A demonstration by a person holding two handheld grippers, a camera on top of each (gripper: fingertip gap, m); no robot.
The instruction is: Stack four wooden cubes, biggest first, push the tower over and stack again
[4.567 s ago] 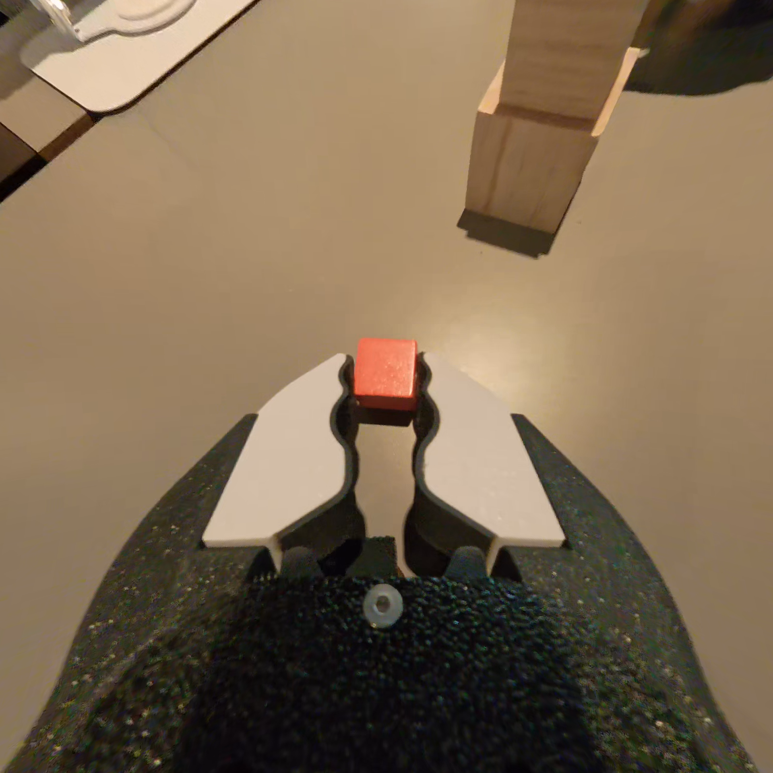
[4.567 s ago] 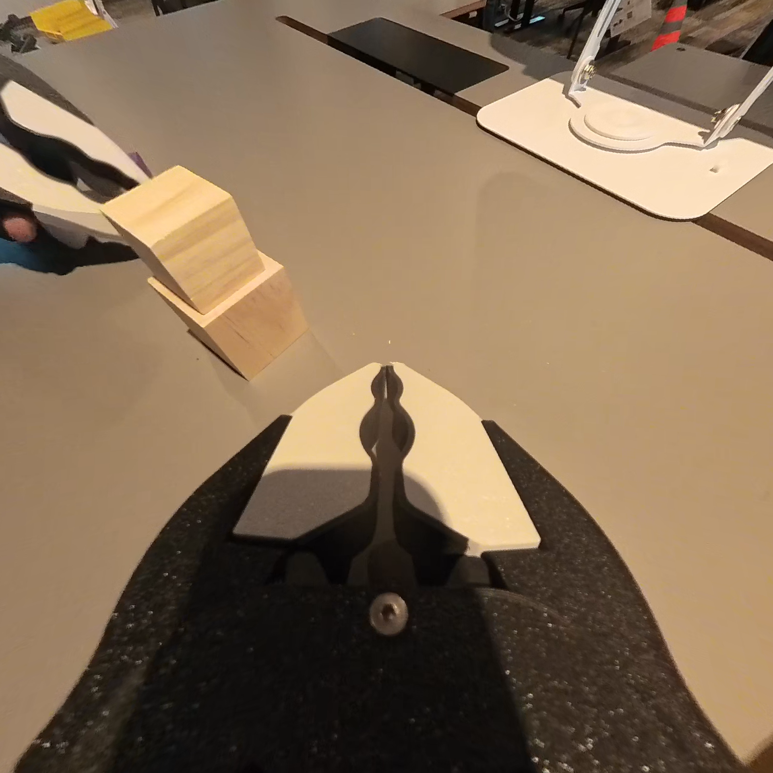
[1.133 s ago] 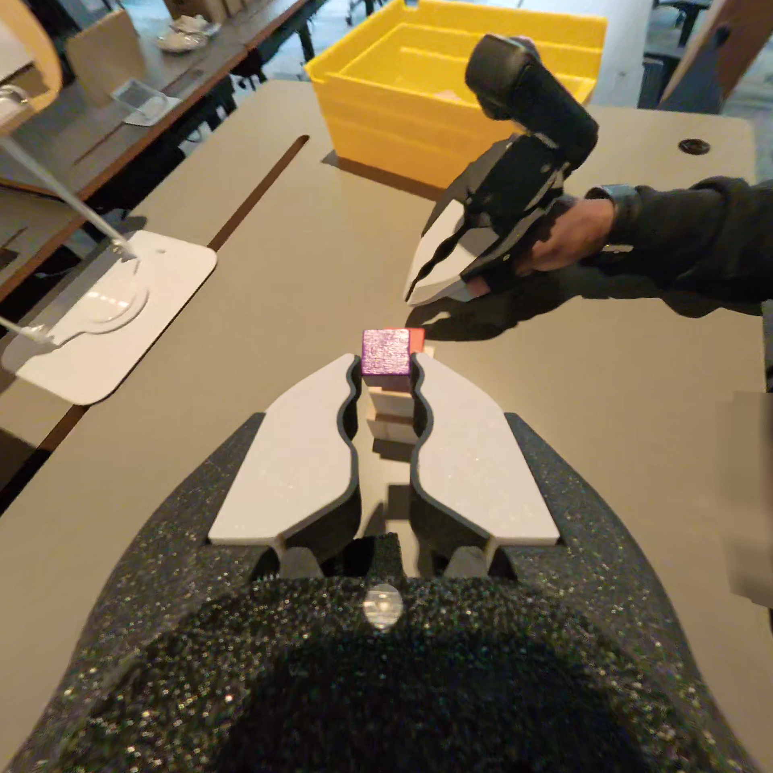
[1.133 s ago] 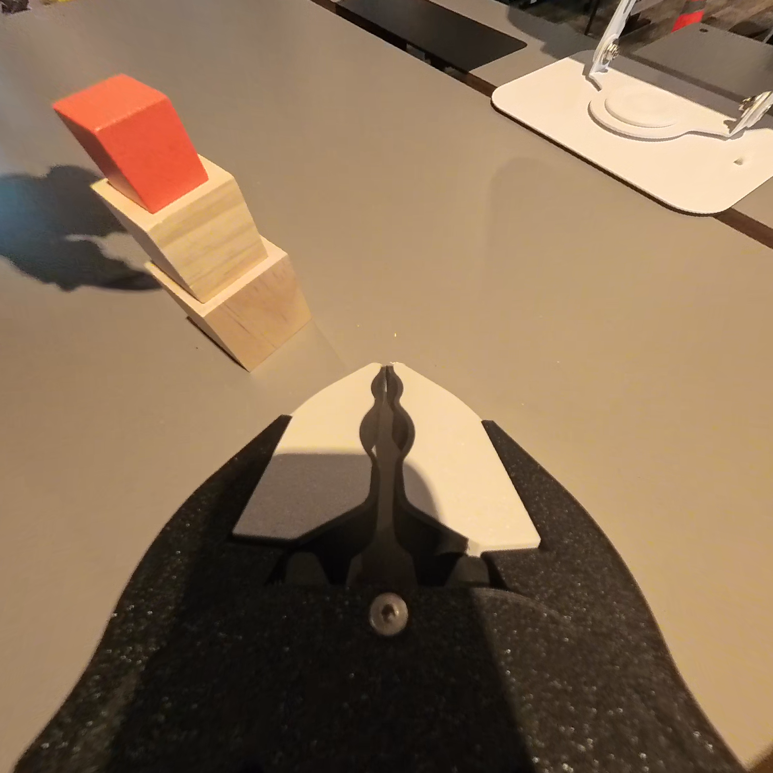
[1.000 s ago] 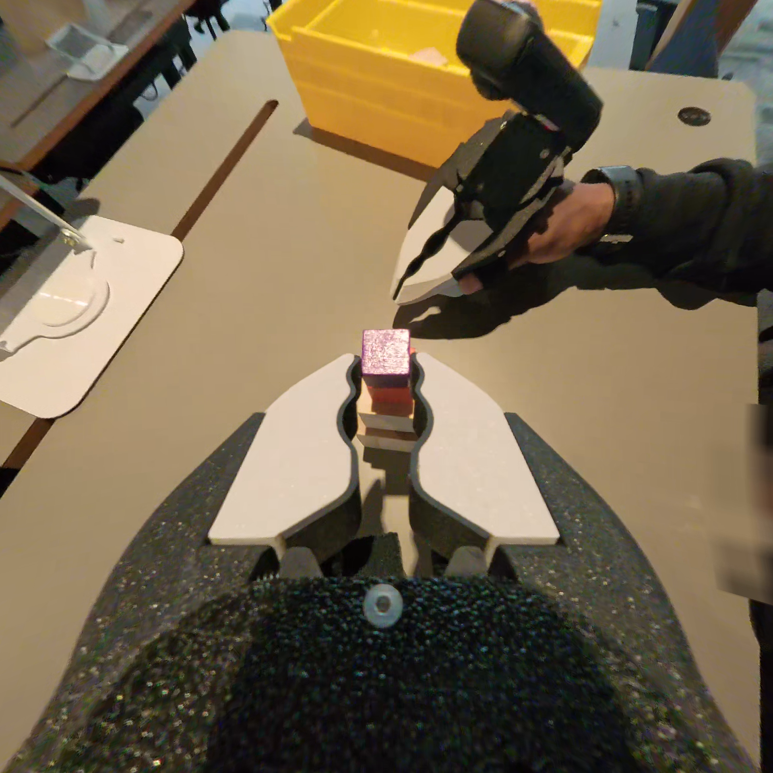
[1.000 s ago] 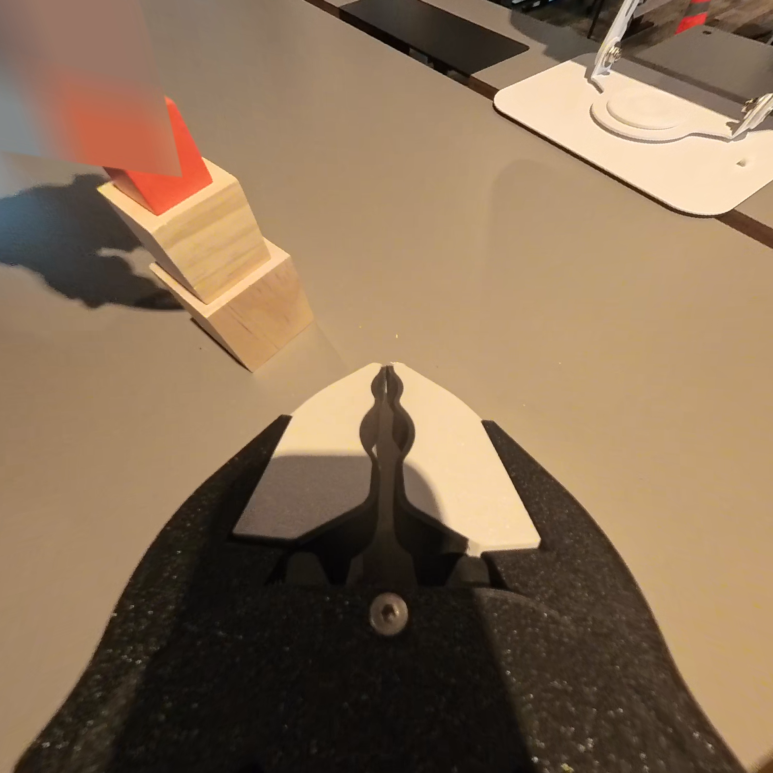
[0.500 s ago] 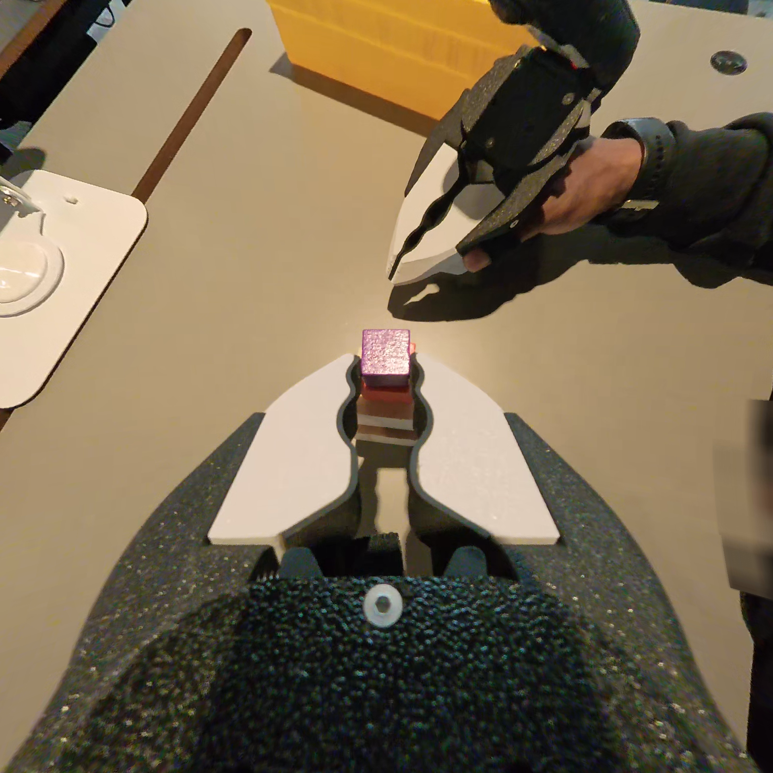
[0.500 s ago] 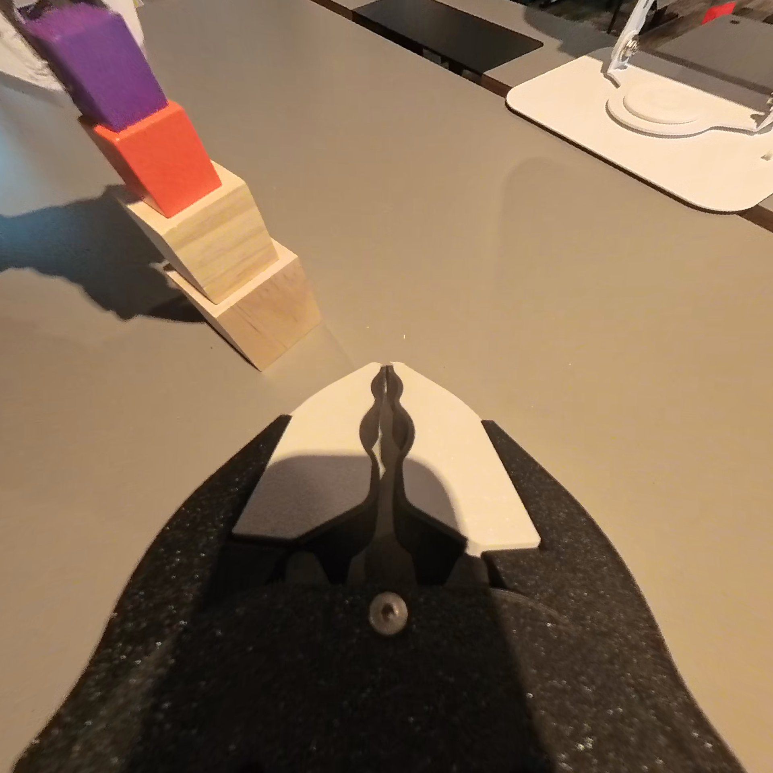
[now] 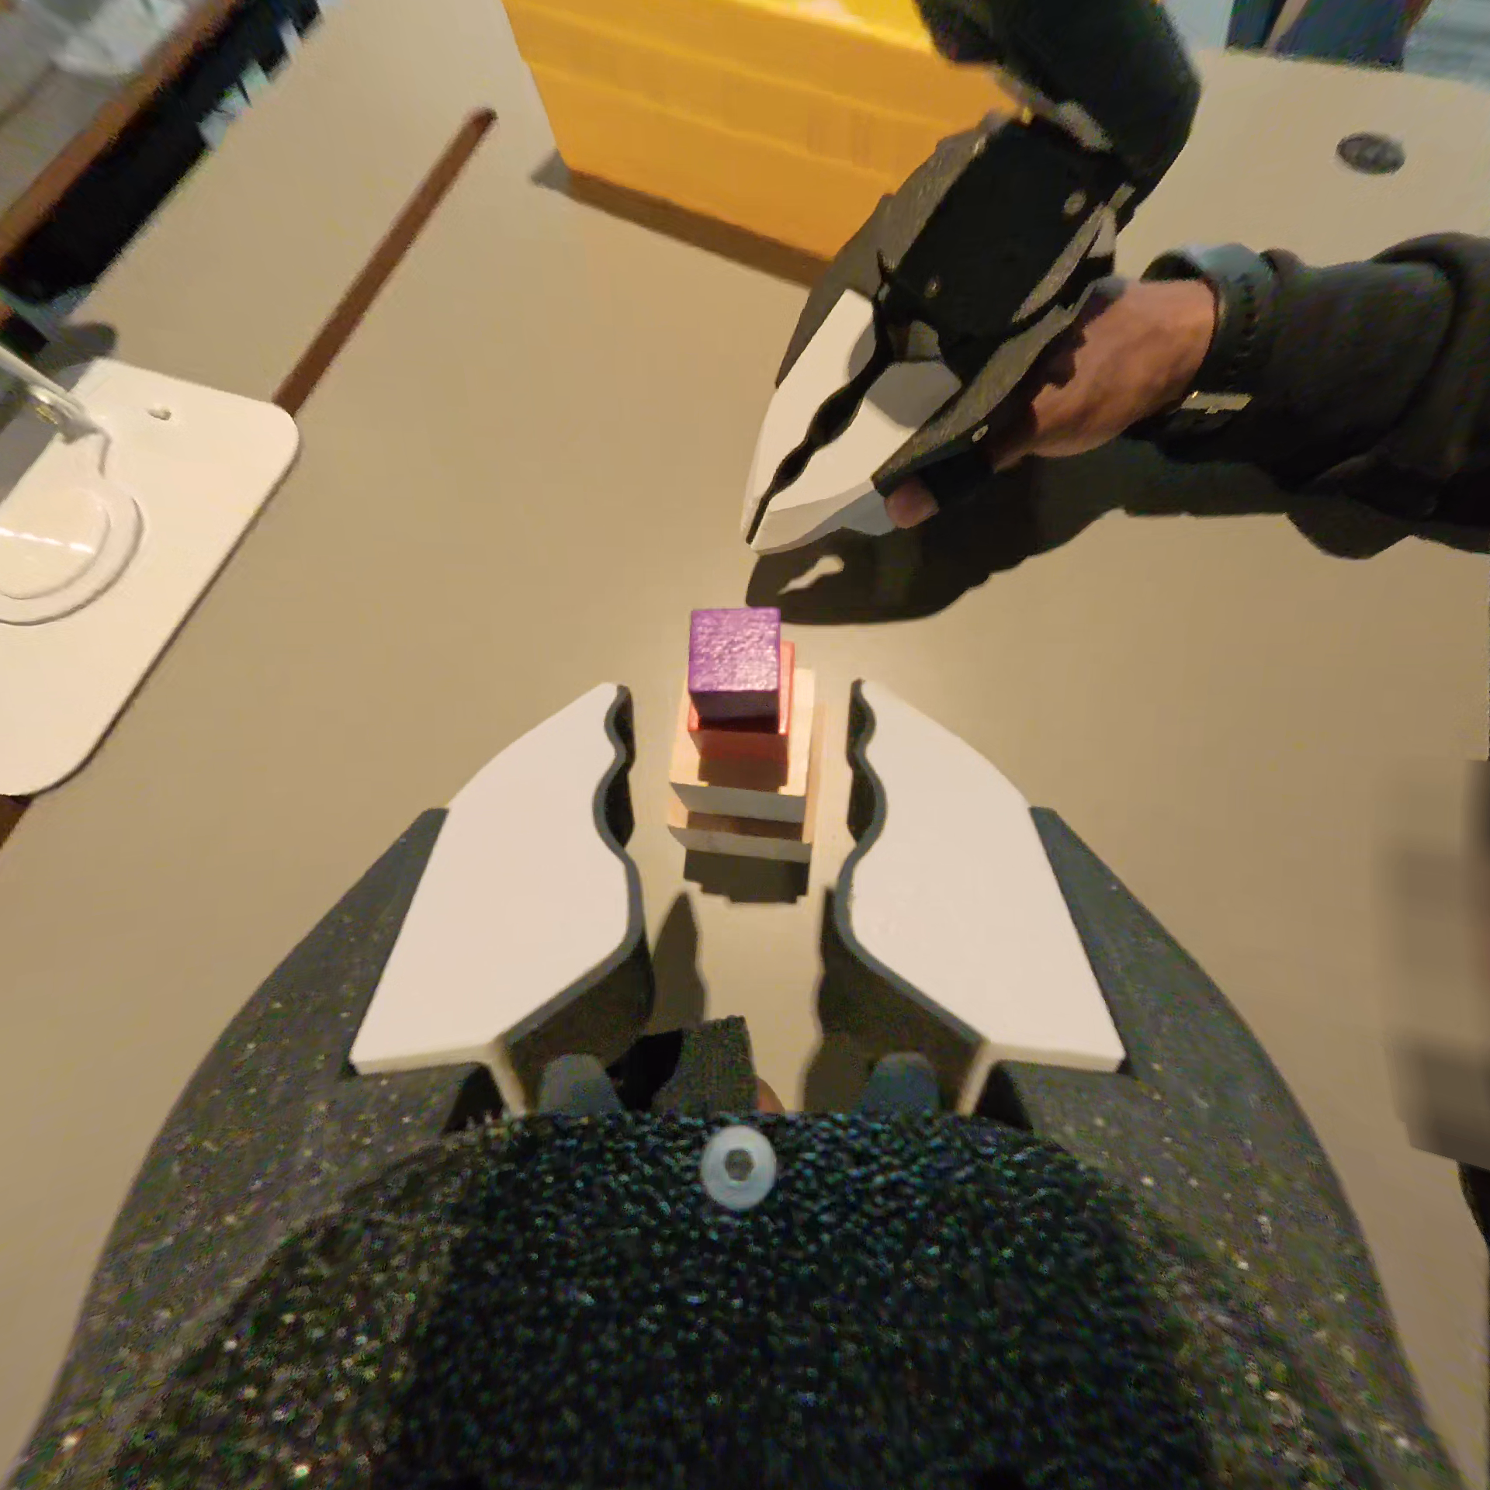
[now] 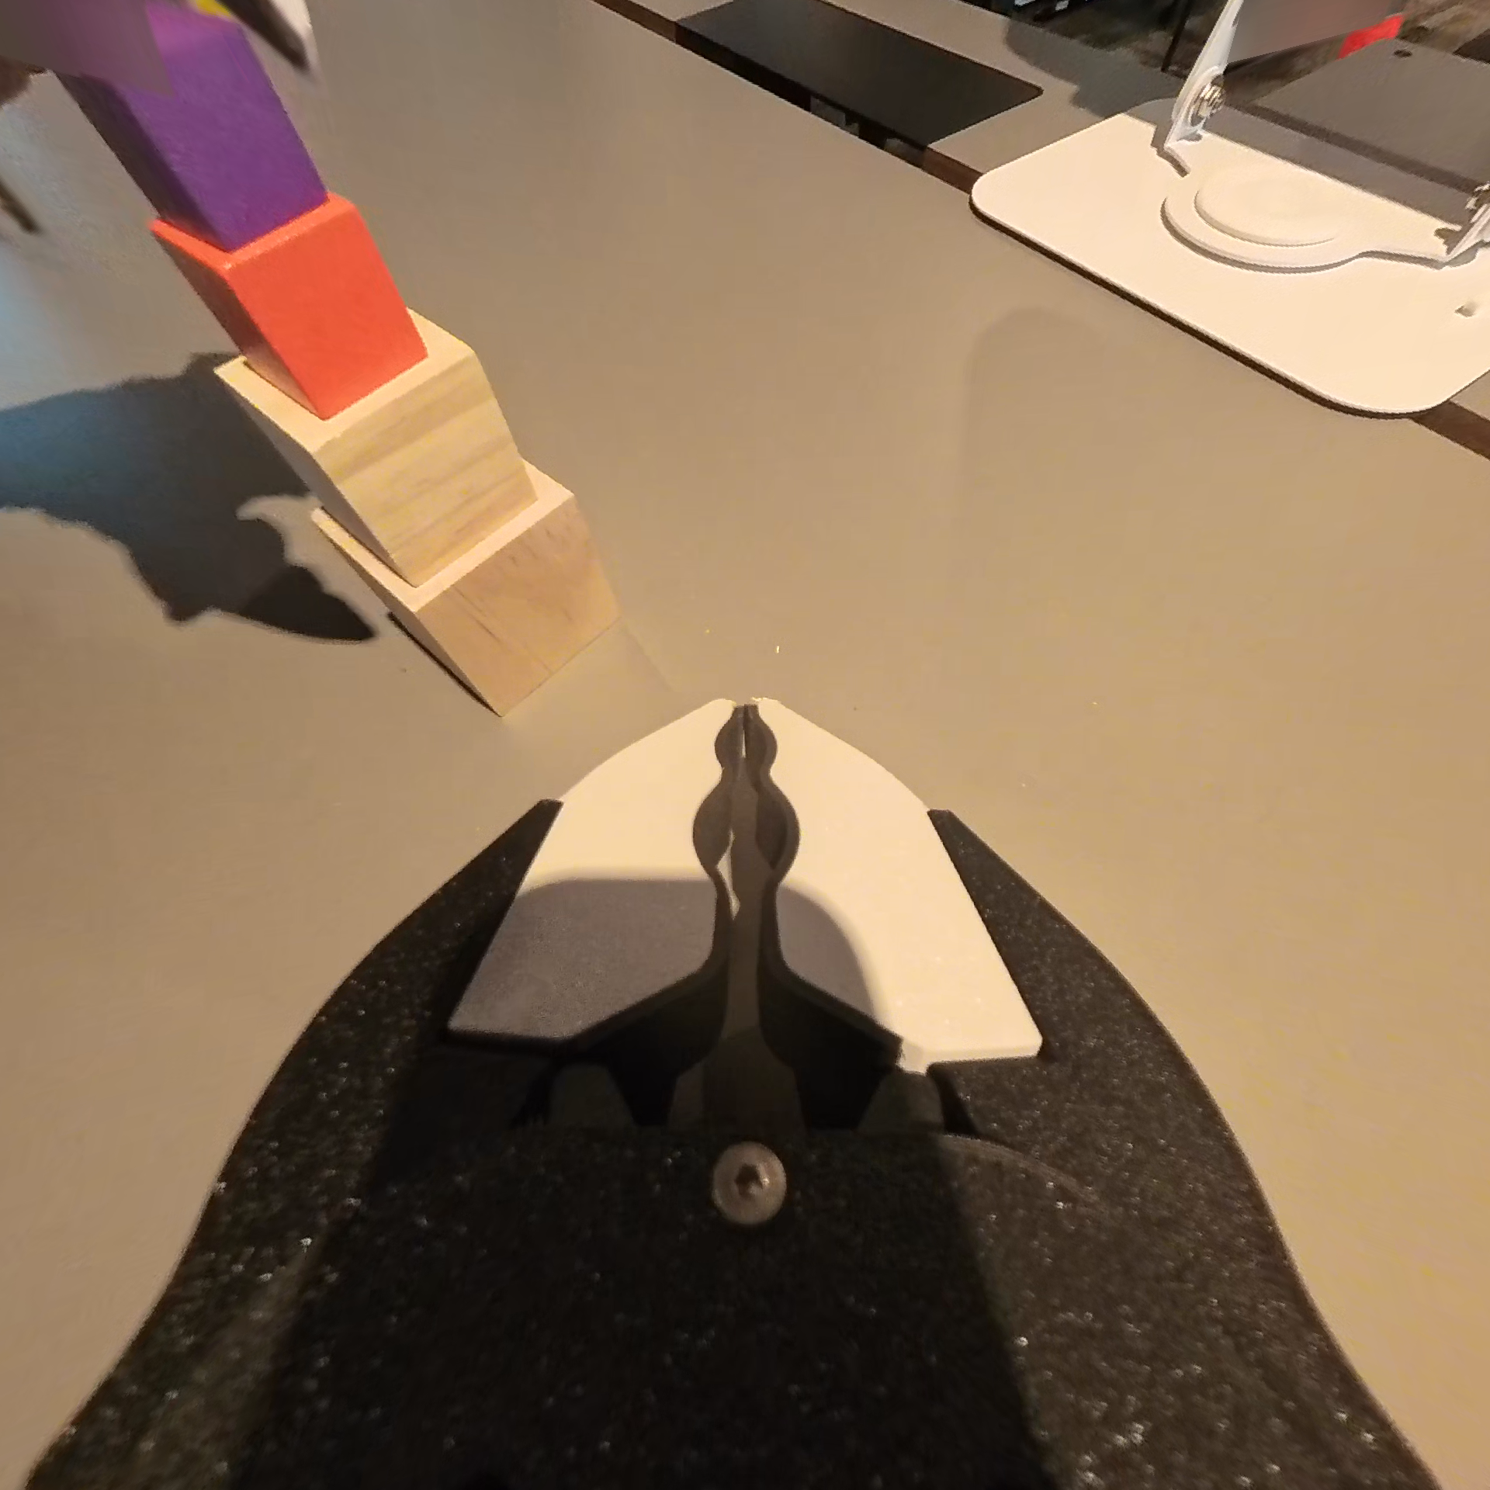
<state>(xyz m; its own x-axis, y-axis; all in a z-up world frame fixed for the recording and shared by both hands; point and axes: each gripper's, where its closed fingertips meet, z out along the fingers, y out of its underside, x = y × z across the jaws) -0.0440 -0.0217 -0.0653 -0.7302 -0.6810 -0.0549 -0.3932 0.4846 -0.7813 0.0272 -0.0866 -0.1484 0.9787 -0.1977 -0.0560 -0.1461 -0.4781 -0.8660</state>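
Observation:
A tower of four cubes stands on the tan table. The purple cube is on top, then the red cube, then two plain wooden cubes. My left gripper is open above the tower, one finger on each side, touching nothing. In the right wrist view the tower stands at the upper left: purple cube, red cube, smaller wooden cube, biggest wooden cube. My right gripper is shut and empty, low over the table just right of the tower; it also shows in the left wrist view, held by a hand.
A yellow bin stands at the far side of the table. A white stand plate lies at the left; it shows in the right wrist view at the upper right. A dark slot runs along the table. The tips of one gripper are about 12 centimeters away from the tips of the other.
My left gripper has let go of the purple cube and opened wide, rising above the tower. The right gripper has moved a little closer to the tower.

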